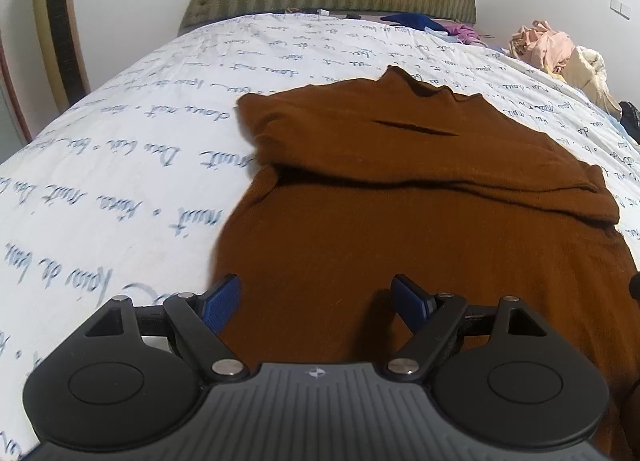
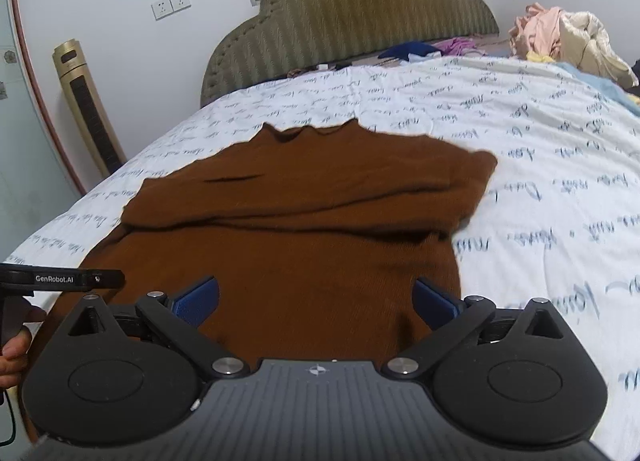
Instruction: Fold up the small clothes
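Grippers both spread, nothing pinched: left gripper (image 1: 316,305), right gripper (image 2: 316,303) hover over near hem of brown sweater (image 2: 288,221), sleeves folded across chest; pinch both hem corners evenly, fold toward collar; lettered white bedsheet (image 2: 540,149), olive headboard (image 2: 352,17), clothes pile (image 2: 560,37) far right

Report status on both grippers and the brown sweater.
Left hand-held gripper open, empty. Right hand-held gripper open, empty. Brown sweater flat on bed, sleeves folded across. Nothing in the way.
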`<state>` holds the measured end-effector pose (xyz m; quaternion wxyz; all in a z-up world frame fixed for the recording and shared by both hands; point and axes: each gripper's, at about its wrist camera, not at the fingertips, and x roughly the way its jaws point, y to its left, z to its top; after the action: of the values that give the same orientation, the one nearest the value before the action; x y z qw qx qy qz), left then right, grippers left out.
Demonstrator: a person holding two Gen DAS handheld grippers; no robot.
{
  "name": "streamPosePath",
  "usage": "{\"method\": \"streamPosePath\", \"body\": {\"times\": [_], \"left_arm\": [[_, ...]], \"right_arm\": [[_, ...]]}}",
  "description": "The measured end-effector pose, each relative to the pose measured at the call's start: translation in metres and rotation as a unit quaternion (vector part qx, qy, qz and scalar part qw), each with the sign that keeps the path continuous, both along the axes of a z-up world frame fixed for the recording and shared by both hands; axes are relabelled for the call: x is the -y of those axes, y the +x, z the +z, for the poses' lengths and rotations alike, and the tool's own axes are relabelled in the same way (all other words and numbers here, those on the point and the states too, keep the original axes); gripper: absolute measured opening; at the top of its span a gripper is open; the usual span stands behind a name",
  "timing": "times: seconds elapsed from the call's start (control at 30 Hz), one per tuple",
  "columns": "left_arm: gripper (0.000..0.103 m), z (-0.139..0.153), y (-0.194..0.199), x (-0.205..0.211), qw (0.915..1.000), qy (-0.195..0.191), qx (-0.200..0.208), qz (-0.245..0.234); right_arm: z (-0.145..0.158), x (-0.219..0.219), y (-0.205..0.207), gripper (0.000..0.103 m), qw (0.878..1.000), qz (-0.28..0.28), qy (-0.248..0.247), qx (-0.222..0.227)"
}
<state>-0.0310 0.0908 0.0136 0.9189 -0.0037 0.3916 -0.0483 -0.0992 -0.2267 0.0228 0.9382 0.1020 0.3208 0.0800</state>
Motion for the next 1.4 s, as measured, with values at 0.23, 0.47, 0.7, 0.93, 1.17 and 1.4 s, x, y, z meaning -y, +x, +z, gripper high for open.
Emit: {"method": "streamPosePath", "body": {"times": [0.23,0.47,0.7,0.93,1.17,1.4], "left_arm": [[0.082,0.004,-0.022,-0.03,0.9997,-0.024,-0.001,0.009],[0.082,-0.006,-0.035,-0.061,0.9977,-0.063,-0.022,0.008],[0.081,-0.007,-0.038,-0.053,0.9885,-0.132,-0.049,-0.056],[0.048,-0.007,-0.044,-0.007,0.9869,-0.099,-0.046,-0.119],[0.01,0.011,-0.037,0.009,0.9854,-0.09,-0.034,-0.141],[0.01,0.042,-0.018,0.019,0.9857,-0.09,0.019,-0.141]], "right_arm": [[-0.011,0.009,-0.029,0.103,1.0,-0.016,-0.004,-0.024],[-0.016,0.035,-0.058,0.101,0.999,-0.024,-0.005,-0.04],[-0.022,0.033,-0.072,0.087,0.998,0.007,0.024,-0.062],[-0.022,-0.016,-0.069,0.046,0.995,0.077,0.007,-0.057],[-0.009,-0.016,-0.057,0.019,0.995,0.084,0.043,-0.043],[0.029,0.003,-0.029,0.018,0.997,0.068,0.044,0.02]]}}
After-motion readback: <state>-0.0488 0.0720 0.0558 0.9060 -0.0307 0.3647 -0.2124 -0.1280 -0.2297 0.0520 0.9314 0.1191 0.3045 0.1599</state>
